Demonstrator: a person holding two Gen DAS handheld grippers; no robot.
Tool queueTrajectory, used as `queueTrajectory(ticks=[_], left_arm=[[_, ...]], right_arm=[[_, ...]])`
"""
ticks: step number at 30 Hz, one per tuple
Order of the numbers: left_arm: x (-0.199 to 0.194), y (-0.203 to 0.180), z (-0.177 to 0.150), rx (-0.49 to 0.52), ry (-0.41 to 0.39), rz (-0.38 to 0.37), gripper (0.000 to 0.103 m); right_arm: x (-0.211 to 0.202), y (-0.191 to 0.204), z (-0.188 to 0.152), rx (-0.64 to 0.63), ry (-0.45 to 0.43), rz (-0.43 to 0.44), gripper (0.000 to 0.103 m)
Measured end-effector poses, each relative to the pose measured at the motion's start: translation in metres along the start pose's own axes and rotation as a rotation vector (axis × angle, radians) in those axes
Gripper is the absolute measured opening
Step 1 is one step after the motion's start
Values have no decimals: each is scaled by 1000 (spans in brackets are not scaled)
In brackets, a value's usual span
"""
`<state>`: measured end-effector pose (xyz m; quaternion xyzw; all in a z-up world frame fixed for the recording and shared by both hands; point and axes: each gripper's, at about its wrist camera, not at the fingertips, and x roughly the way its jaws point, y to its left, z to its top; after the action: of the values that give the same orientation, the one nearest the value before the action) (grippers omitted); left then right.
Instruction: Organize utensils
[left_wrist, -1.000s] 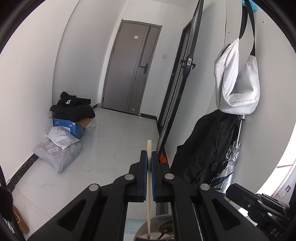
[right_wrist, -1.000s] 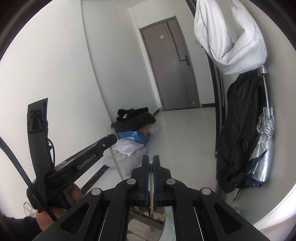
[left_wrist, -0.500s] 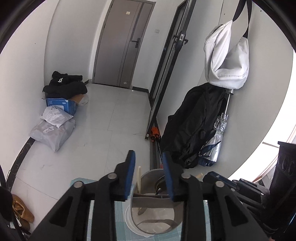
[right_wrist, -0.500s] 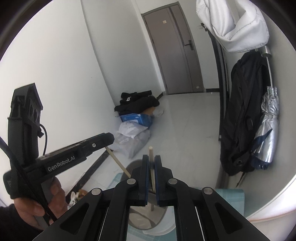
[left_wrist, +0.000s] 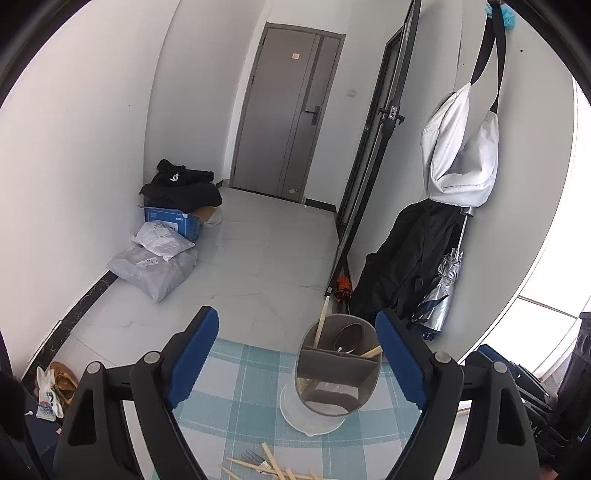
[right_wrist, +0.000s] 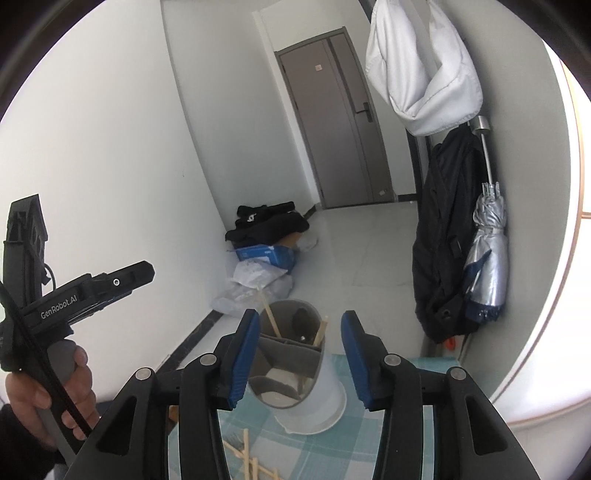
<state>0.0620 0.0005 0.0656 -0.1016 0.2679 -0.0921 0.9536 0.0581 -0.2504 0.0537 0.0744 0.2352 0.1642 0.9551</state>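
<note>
A grey divided utensil holder (left_wrist: 338, 373) stands on a white base on the blue checked cloth (left_wrist: 240, 391). It holds two pale chopsticks (left_wrist: 320, 325) and a dark spoon (left_wrist: 349, 334). My left gripper (left_wrist: 295, 323) hangs back from it, its jaws opening wide with nothing pressed between them. In the right wrist view the holder (right_wrist: 291, 354) shows between the blue pads of my right gripper (right_wrist: 300, 325), whose jaws are opening and touch nothing. Loose chopsticks and a fork (left_wrist: 266, 465) lie on the cloth near me. A hand (right_wrist: 74, 376) holds the left gripper (right_wrist: 140, 275) at the left.
The table ends just beyond the holder, with tiled floor below. Parcels and a blue box (left_wrist: 162, 254) lie by the left wall. A black coat (left_wrist: 406, 258), a folded umbrella (right_wrist: 487, 258) and a white bag (left_wrist: 461, 155) hang on the right wall.
Both grippers were shut on a chopstick each; both have opened and let go. The chopsticks now stand in the holder, and both grippers have drawn back from it.
</note>
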Motion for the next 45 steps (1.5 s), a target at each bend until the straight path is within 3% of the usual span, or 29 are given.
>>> queueTrajectory(ticks=[11, 18, 26, 31, 34, 36, 45], left_arm=[[-53, -4, -36, 10, -9, 58, 102], [-69, 0, -73, 18, -2, 74, 102], [-61, 10, -126, -21, 82, 78, 102], [-50, 11, -154, -16, 134, 95, 102], [-37, 16, -169, -42, 203, 62, 102], [-33, 21, -176, -58, 230, 39, 102], [-17, 52, -182, -187, 291, 79, 102]], right_arm=[[-54, 24, -29, -18, -31, 7, 70], [-68, 30, -64, -13, 0, 2, 80], [-67, 29, -111, -10, 119, 22, 80], [-60, 19, -142, 13, 204, -20, 80], [-54, 12, -152, 25, 246, -55, 80], [-48, 9, -157, 19, 284, -83, 80], [-13, 5, -175, 3, 419, -109, 73]])
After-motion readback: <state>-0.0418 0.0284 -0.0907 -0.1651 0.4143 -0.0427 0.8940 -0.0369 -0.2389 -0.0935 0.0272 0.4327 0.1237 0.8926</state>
